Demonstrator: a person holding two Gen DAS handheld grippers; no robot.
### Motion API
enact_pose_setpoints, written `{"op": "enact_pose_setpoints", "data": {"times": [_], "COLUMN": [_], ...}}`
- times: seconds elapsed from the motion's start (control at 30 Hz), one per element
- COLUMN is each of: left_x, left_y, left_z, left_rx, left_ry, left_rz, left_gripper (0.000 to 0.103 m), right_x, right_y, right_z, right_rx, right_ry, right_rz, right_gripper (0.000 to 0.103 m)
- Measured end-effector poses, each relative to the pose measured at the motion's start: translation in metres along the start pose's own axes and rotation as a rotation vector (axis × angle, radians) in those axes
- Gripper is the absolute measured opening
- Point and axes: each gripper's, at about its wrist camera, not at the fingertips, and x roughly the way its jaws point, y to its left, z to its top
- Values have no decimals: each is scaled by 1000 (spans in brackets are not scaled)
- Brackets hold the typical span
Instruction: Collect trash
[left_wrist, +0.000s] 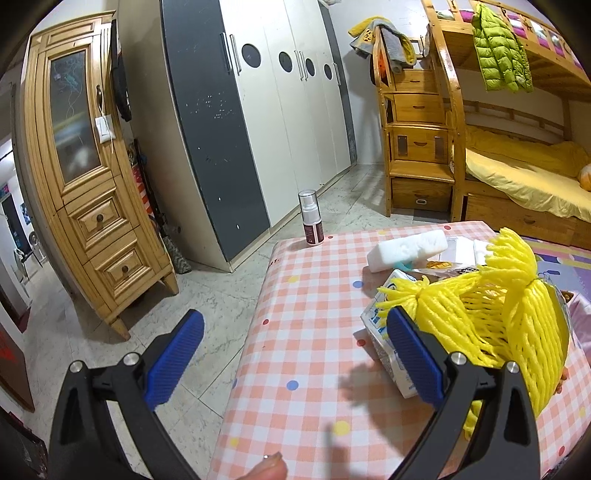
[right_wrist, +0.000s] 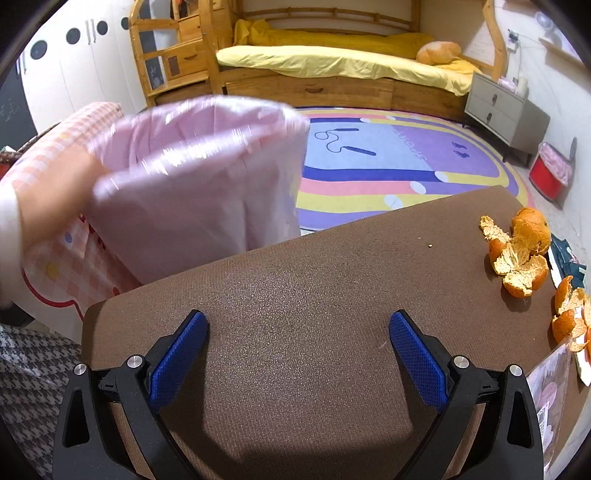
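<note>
- In the left wrist view, the left gripper (left_wrist: 295, 354) is hovering over the near left edge of the checked surface (left_wrist: 295, 325), its jaws standing wide apart and gripping nothing.
- A spray bottle (left_wrist: 311, 218) is standing upright at the far left corner, well apart from the trash.
- Toward the right edge, a white foam block (left_wrist: 406, 250) is lying on wrappers, and yellow foam fruit netting (left_wrist: 491, 317) is resting on a printed packet (left_wrist: 384, 332). The netting is looking light, soft and springy, so I judge a pinch on its gathered end would hold best.
- In the right wrist view, a blurred hand is holding a pink bag-lined bin (right_wrist: 199, 177) at the far left edge of the brown surface (right_wrist: 295, 295).
- The right gripper (right_wrist: 297, 354) is hovering with jaws apart and empty.
- Tangerine peels (right_wrist: 521, 251) are lying at the right edge, light and brittle, likely crumbling if squeezed hard; nothing is blocking them.
</note>
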Motion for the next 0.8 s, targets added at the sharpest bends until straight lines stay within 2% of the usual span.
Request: {"op": "enact_pose_setpoints", "data": {"times": [0.37,0.63,0.8], "left_x": [-9,-46,-66], "left_y": [2,3,-8], "left_z": [0,-3,-12], "left_rx": [-12,-57,-51], "left_ry": [-12,-32,-4], "left_rz": [-16,-106,-164], "left_gripper": [96,96,96], "right_x": [0,0,0], "right_y": [0,-1,-1], "right_z": [0,0,0], "right_rx": [0,1,1], "right_ry": [0,0,0], "right_rz": [0,0,1], "right_gripper": [97,97,97]}}
